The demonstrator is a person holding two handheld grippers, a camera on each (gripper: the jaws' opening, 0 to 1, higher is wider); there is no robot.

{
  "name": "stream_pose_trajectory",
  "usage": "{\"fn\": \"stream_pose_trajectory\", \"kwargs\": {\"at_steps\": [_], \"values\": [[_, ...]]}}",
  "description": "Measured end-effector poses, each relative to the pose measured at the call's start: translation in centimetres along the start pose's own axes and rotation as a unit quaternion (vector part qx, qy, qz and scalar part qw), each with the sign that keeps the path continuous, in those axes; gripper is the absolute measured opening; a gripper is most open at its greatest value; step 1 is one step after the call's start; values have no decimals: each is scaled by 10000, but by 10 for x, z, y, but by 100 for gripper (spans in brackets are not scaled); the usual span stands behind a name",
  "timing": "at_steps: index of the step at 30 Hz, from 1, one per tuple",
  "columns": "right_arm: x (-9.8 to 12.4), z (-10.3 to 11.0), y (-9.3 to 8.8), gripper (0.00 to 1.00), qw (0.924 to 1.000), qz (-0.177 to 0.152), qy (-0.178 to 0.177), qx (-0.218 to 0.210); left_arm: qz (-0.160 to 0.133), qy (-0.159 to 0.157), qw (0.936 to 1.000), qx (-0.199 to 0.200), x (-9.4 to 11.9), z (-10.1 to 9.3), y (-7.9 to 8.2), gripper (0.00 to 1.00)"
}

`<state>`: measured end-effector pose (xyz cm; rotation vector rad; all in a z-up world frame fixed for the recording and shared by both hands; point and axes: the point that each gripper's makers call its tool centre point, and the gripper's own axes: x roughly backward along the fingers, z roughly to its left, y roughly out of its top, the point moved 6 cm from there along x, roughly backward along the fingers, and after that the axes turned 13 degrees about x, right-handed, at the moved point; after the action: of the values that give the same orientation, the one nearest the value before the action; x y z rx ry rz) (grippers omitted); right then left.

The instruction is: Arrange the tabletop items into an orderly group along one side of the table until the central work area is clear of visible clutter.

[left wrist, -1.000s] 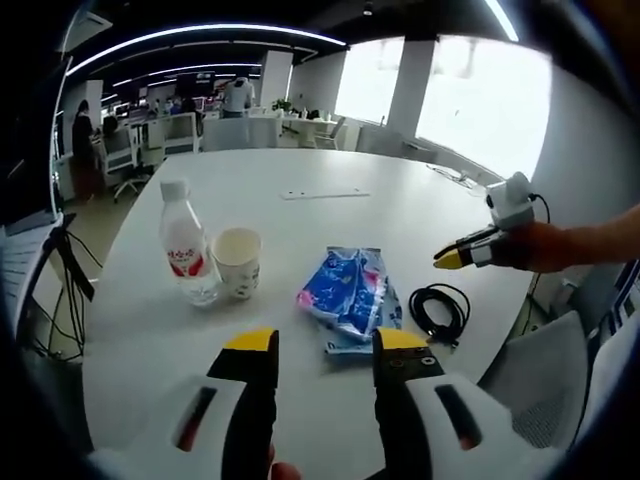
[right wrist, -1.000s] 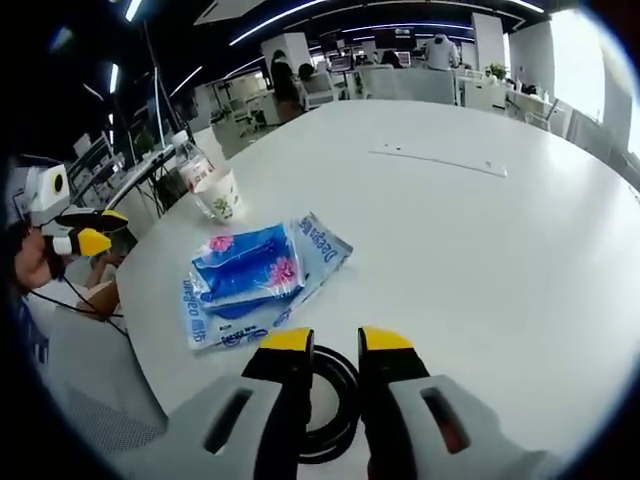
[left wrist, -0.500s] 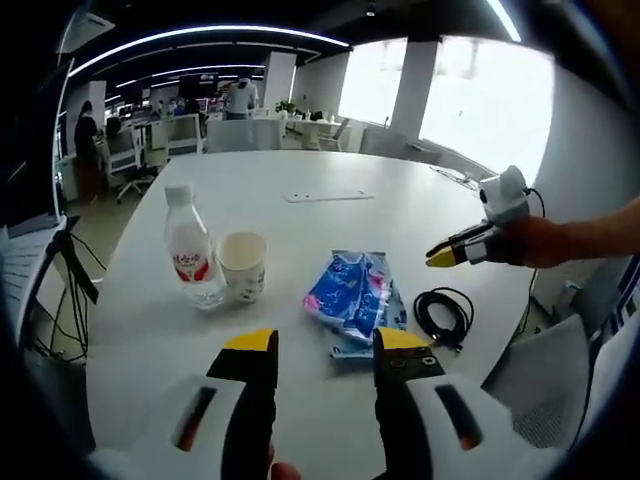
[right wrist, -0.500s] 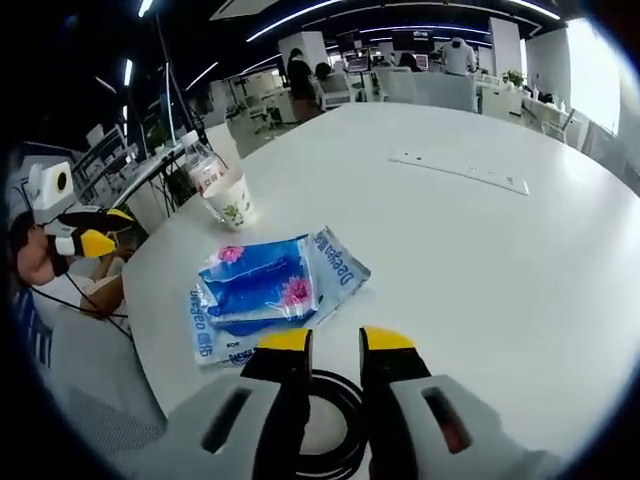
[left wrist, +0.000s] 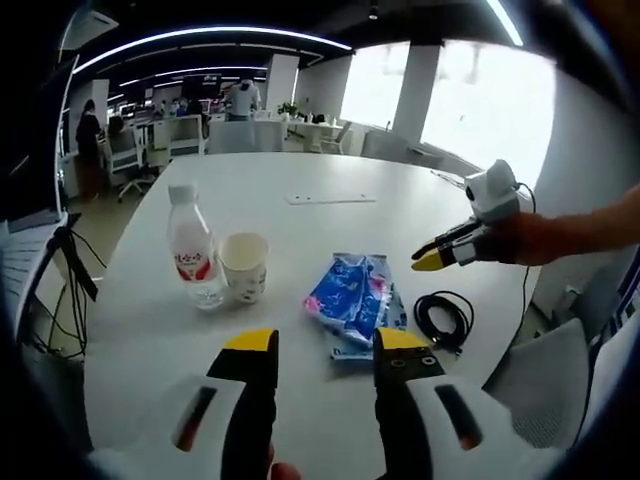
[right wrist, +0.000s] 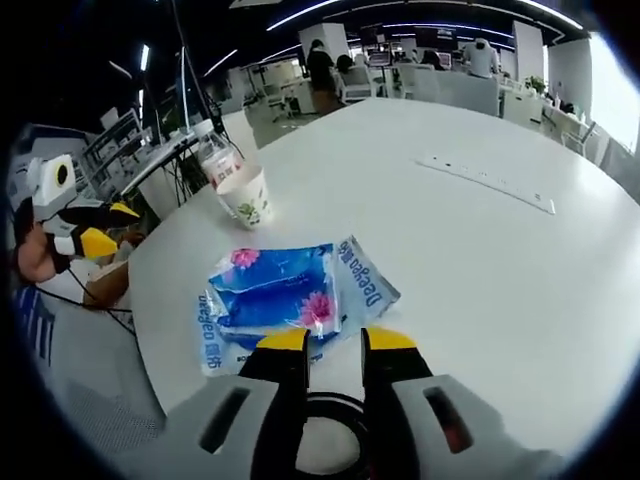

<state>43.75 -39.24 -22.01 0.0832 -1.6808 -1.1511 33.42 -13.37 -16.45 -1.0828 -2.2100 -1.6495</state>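
Bright window glare (left wrist: 480,100), ceiling strip lights (left wrist: 200,35), fisheye bending at edges, soft overall focus

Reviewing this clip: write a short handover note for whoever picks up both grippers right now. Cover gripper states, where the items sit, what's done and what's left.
Left gripper: open, empty, above the near table edge.
Right gripper: open, empty, held above the black cable coil.
Items: water bottle and paper cup stand side by side. The blue tissue packs lie stacked mid-table, with the cable coil beside them near the table's edge.
Done: nothing looks gathered yet; the packs and cable sit apart from the bottle and cup.
Left: probably take the cable first, then the packs, and line them up with the bottle and cup along one side.
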Motion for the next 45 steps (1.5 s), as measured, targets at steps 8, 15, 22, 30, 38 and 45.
{"fn": "stream_pose_trajectory", "kwargs": {"at_steps": [8,15,22,30,38,45], "values": [[-13,-3,5,17,9999,79,74,56,16,-1,10000,32,0,2,-2,37],[-26,0,9,16,9998,119,159,88,50,35,10000,28,4,5,-5,37],[-41,1,11,15,9995,208,203,96,30,90,9999,74,10,8,-5,37],[-54,2,9,10,9992,333,231,1,-31,190,9997,154,20,11,-5,37],[-59,-8,5,1,9991,350,220,23,-70,277,9994,207,26,16,-6,36],[-56,-10,4,1,9993,325,203,-49,-74,291,9993,199,26,16,-6,36]]}}
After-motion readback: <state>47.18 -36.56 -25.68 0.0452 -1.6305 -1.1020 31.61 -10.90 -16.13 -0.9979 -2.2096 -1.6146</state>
